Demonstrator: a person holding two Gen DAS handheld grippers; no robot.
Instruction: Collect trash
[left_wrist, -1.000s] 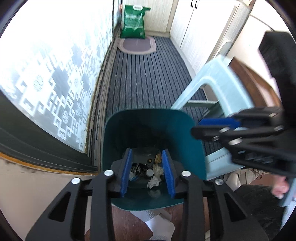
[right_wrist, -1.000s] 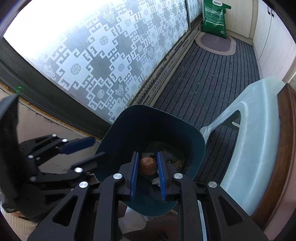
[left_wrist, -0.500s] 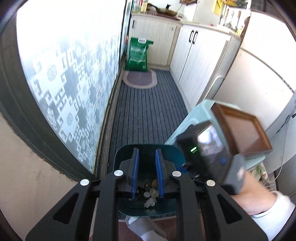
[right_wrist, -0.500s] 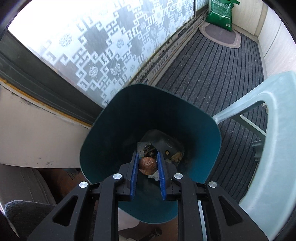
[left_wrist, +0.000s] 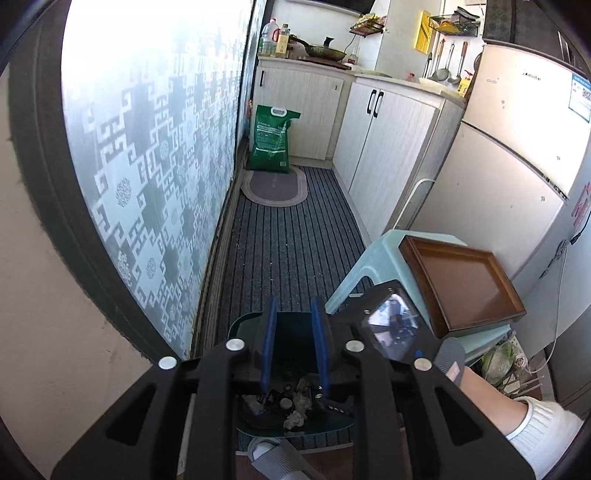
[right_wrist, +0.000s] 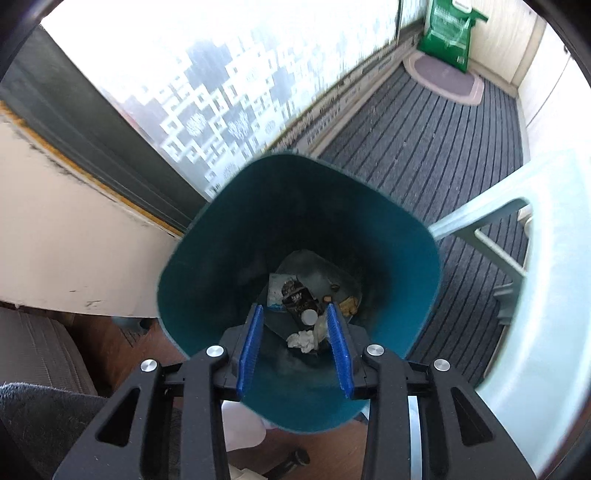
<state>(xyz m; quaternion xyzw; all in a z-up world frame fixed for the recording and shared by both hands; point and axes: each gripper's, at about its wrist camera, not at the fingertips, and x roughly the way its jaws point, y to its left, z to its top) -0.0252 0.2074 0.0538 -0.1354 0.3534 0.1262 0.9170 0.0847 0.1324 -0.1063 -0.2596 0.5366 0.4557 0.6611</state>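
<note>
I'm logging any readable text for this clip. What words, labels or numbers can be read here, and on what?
None can be read.
Green sack: white print, too small.
Fridge: small mark and blue sticker, too blurred.
Dark wrapper in the teal bin: light lettering, illegible.

Teal bin (right_wrist: 221, 258); blue claw pads (right_wrist: 251, 347); green sack (left_wrist: 269, 138); grey-striped floor mat (left_wrist: 291, 243).
</note>
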